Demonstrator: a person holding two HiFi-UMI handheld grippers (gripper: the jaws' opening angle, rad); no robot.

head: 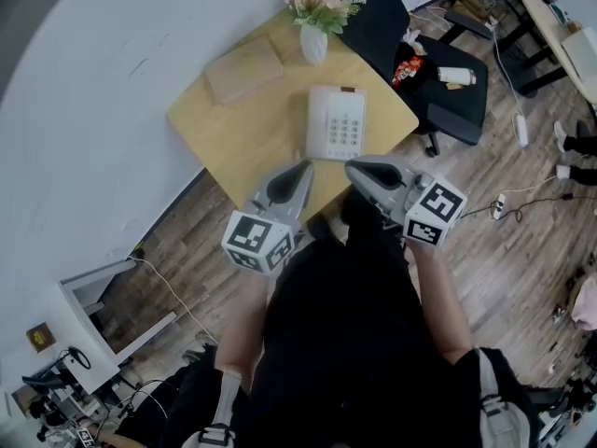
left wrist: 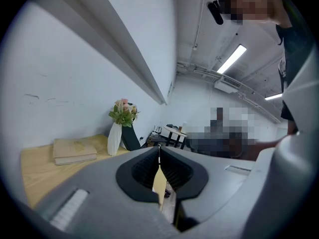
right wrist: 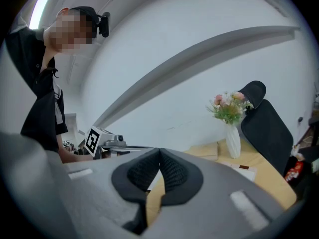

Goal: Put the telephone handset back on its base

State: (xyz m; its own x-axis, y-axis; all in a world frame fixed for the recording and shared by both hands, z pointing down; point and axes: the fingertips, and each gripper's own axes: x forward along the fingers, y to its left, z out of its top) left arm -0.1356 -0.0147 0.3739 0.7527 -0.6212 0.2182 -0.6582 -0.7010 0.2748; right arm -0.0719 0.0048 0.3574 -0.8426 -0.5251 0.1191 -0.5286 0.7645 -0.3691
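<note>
A white telephone with a grey keypad lies on the round wooden table. Its handset appears to rest along the left side of the base. My left gripper hovers over the table's near edge just in front of the phone, and in the left gripper view its jaws are shut with nothing between them. My right gripper is beside it, tips close to the left one's. It is shut and empty too in the right gripper view. The phone's far end shows there to the right.
A white vase of pink flowers stands at the table's far edge, with a tan book to its left. A black chair carrying a snack packet and small items is at the right. Cables run across the wooden floor.
</note>
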